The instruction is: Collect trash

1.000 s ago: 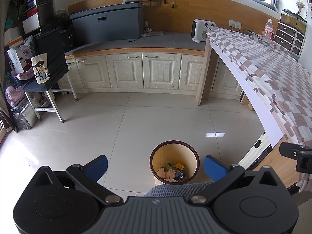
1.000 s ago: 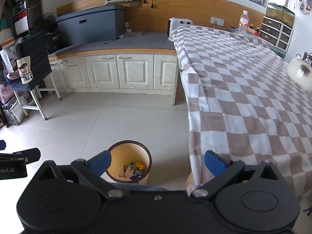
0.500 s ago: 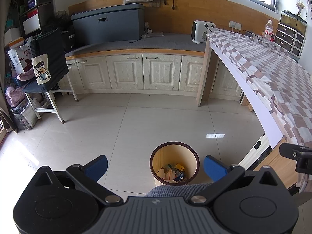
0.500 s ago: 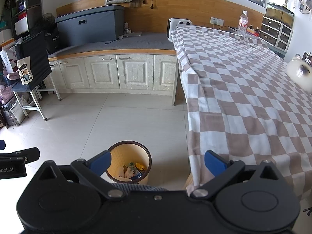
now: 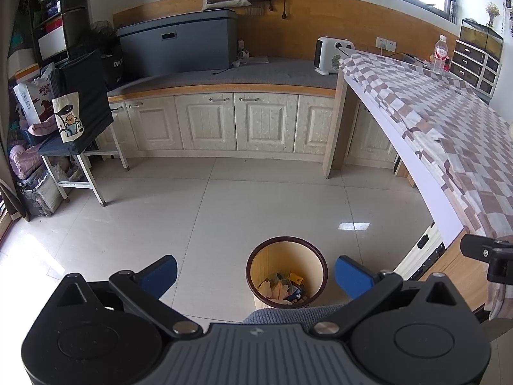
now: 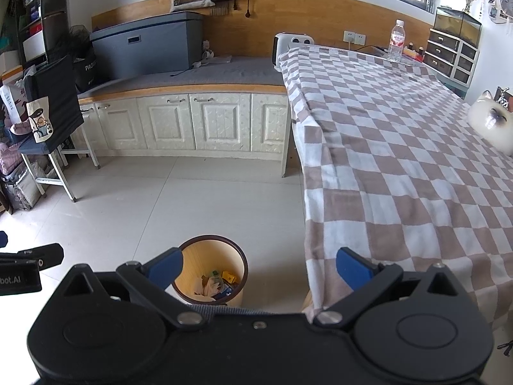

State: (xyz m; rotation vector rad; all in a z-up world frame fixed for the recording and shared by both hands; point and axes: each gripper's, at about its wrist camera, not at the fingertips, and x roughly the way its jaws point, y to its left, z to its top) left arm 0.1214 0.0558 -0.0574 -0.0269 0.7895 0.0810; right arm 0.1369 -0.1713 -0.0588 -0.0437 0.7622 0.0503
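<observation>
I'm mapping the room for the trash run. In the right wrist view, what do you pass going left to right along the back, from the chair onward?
Chair → grey box → heater → bottle → drawers.

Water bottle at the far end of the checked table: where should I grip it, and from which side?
Take the water bottle around its mid body, coming level from the near side over the checked table. It stands upright, and clutter sits behind it.
</observation>
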